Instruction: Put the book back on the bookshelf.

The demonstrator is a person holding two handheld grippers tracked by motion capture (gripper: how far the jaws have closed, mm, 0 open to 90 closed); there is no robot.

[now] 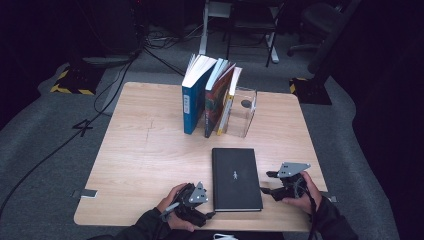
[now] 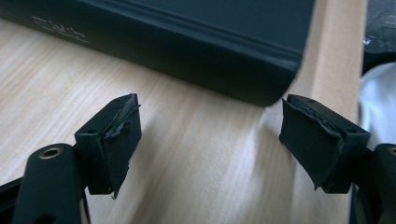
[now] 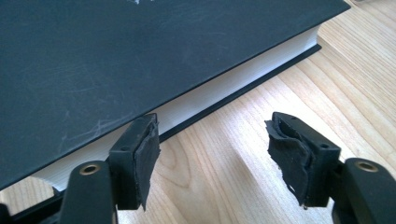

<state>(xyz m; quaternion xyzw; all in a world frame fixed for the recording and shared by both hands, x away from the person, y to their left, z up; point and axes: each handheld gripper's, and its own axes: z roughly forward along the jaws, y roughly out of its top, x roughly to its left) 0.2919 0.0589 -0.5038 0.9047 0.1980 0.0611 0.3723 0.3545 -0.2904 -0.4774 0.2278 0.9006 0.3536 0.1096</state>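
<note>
A black hardcover book (image 1: 236, 177) lies flat near the table's front edge, between my two grippers. My left gripper (image 1: 207, 210) is at the book's near left corner, held in a hand. In the left gripper view it (image 2: 212, 121) stands open, with the book's dark spine (image 2: 187, 51) just ahead and nothing between its pads. My right gripper (image 1: 267, 182) is close to the book's right edge. In the right gripper view it (image 3: 217, 140) is open, its left pad (image 3: 144, 149) right beside the white page edge (image 3: 233, 84).
Three books stand upright at the back middle: a blue one (image 1: 192, 100), a dark red one (image 1: 216, 102) and a thin yellow-spined one (image 1: 227, 102), leaning on a clear acrylic bookend (image 1: 243, 112). The wooden table (image 1: 145, 150) has bare space at left. Cables and chairs lie beyond.
</note>
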